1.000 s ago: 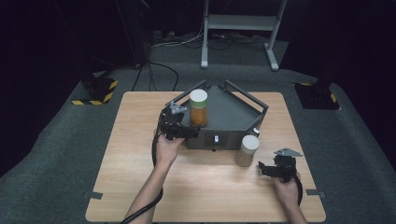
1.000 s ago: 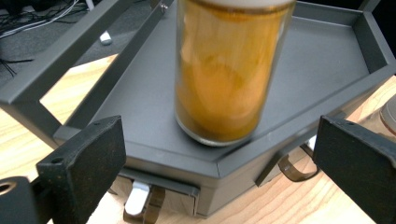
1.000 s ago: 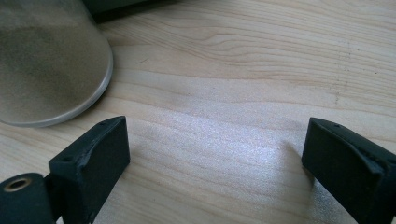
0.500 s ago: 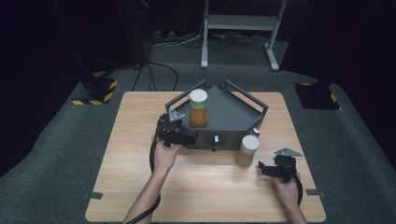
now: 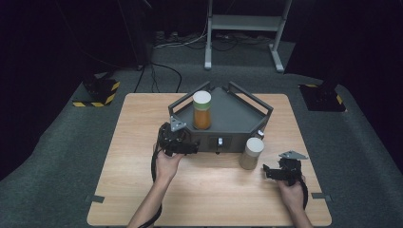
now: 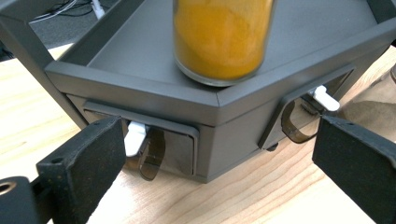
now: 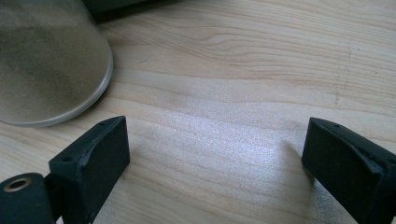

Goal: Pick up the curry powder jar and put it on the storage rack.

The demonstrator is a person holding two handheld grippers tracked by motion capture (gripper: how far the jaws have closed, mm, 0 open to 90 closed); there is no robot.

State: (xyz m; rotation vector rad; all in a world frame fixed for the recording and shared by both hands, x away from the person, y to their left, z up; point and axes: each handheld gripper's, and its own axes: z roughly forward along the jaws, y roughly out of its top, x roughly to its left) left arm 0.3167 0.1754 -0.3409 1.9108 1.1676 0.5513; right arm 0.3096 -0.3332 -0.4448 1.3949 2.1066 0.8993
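Orange jar (image 6: 222,39) stands on the grey tray (image 6: 135,93); left hand-held gripper (image 6: 219,158) gapes wide before it, holding nothing.

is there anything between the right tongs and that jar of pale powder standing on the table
Nothing visible. The right tongs sit open on bare wood just right of the pale jar; in the right gripper view only table lies between the pads and the jar's base.

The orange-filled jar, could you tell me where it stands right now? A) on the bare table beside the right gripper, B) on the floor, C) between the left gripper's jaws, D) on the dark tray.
D: the orange-filled jar stands upright on the floor of the dark tray, while the left gripper is beside the tray's front with its jaws open.
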